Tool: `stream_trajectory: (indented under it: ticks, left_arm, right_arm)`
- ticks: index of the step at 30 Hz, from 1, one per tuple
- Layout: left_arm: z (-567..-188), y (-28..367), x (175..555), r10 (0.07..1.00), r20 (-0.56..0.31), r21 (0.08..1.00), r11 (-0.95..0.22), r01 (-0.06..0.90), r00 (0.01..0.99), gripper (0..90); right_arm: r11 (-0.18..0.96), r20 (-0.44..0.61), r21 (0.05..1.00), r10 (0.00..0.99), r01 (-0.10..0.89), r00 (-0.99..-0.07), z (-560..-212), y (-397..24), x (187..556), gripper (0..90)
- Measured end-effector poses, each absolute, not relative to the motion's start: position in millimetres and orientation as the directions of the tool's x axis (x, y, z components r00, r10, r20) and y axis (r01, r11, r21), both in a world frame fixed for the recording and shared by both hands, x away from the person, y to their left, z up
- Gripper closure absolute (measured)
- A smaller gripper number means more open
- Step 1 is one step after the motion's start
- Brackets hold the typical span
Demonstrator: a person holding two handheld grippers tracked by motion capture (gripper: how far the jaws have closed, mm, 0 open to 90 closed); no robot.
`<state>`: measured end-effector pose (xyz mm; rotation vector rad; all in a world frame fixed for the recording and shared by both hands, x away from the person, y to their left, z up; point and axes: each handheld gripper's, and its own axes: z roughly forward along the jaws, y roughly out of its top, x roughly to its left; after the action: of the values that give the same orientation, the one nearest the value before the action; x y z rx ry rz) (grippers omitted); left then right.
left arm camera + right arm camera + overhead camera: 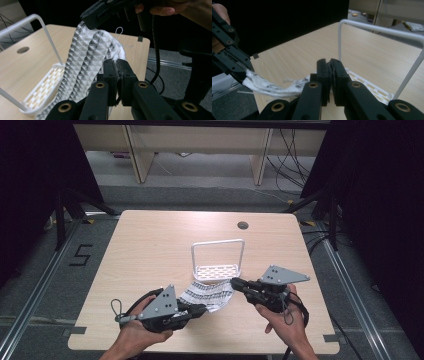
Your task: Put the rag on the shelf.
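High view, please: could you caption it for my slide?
Both claws, left and right, hold a patterned cloth before a white rack.

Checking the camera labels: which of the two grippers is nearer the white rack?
The right gripper: its tip sits just beside the white rack's base. The left gripper is lower, nearer the table's front edge. Both pinch the patterned cloth.

The cloth [85,60] hides part of the rack's [42,90] slatted base.
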<state>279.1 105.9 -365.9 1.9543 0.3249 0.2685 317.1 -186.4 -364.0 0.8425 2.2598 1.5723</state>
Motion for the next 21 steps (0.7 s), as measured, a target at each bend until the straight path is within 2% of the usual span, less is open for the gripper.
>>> stream_trajectory:
  ticks: [10, 13, 21]
  left_arm:
    - [-311.1, 112.8, 296.2, 0.369, 0.071, 0.943, -0.327, 0.058, 0.927, 86.0]
    - [-302.5, 112.6, 302.8, 0.371, 0.079, 0.947, -0.319, 0.047, 0.925, 86.0]
    - [-285.4, 111.2, 327.6, 0.415, 0.064, 0.962, -0.267, 0.054, 0.908, 86.0]
  right_arm:
    - [0.222, 0.071, 0.943, 0.593, 0.248, -0.802, -313.0, -192.3, 316.2, 86.7]
    - [0.231, 0.028, 0.949, 0.616, 0.215, -0.787, -300.4, -193.9, 318.2, 86.7]
    - [0.23, -0.004, 0.953, 0.656, 0.196, -0.754, -277.6, -197.7, 330.1, 86.7]
